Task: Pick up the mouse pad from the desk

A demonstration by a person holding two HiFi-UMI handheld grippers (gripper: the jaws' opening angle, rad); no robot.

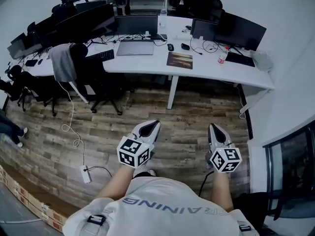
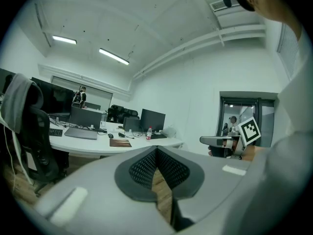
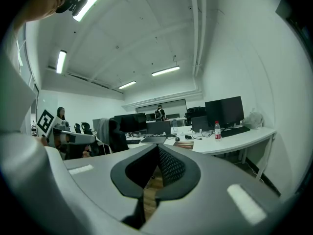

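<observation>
Left gripper (image 1: 155, 124): jaws pressed together, nothing between them, held over the wooden floor (image 1: 187, 117).
Right gripper (image 1: 213, 127): its 2 jaws closed tip to tip, empty, beside the left one.
Mouse pad (image 1: 179, 60): brown, flat on the white desk (image 1: 211, 72) near its front edge, well apart from both grippers.
Neighbours: laptop (image 1: 135, 47) to its left, mouse (image 1: 170, 47) just behind, bottle (image 1: 223, 56) to its right.

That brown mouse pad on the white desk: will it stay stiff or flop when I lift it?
The mouse pad lies flat and looks thin, so it is probably light and may droop from an edge grip. Flush on the desk, its edge may be hard to catch.
</observation>
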